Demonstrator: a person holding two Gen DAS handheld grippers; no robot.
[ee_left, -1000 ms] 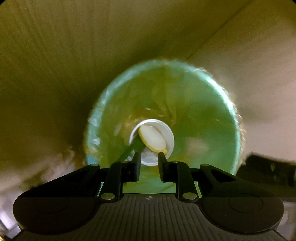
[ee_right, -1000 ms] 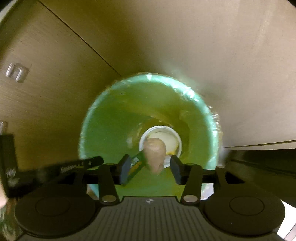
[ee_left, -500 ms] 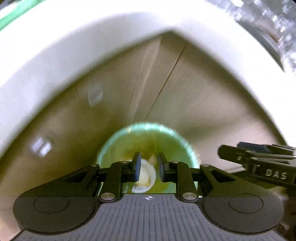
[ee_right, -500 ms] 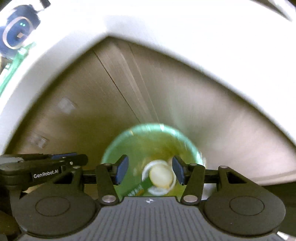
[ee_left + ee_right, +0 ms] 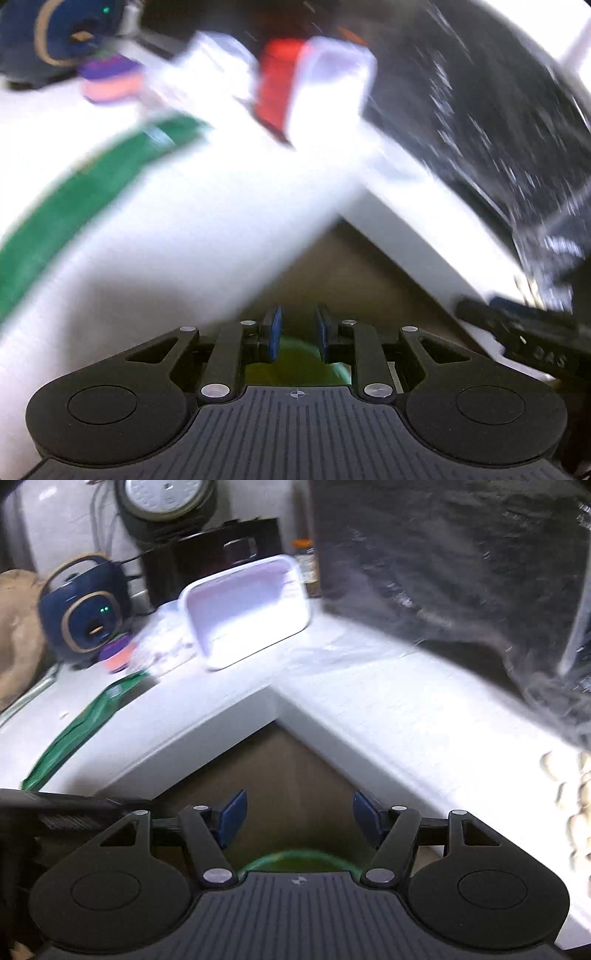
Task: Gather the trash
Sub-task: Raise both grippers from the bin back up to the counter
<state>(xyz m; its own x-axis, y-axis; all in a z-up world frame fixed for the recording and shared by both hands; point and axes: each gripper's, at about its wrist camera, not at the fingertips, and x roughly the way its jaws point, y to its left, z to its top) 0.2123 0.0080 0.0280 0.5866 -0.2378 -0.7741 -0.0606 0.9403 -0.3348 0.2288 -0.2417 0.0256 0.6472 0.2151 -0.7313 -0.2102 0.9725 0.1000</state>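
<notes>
Left gripper (image 5: 297,334): its two blue-padded fingers (image 5: 275,332) stand a narrow gap apart, having just closed a little, and nothing is between them. Through the gap, below the fingers, a slice of the green trash bin (image 5: 295,363) shows, set down in the inner corner under the white counter (image 5: 184,240).

Right gripper (image 5: 297,819): its jaws have just been opening and now stand wide apart and empty. Just under them the green rim of the same trash bin (image 5: 295,860) peeks past the gripper body, against brown cabinet fronts (image 5: 288,775).

Further out, the L-shaped counter wraps around that corner. A green strip (image 5: 74,734) lies along the counter's left arm. Near the counter's back edge a white rectangular tray (image 5: 251,609) stands tilted up, open face toward the camera. To its left sits a small purple and orange object (image 5: 118,653), and beyond that a dark blue round appliance (image 5: 85,616) with a small green light. A black plastic bag (image 5: 461,572) rises over the right arm of the counter. Pale, rounded pieces (image 5: 576,794) lie at the counter's far right; what they are cannot be told. The left view is heavily blurred.
</notes>
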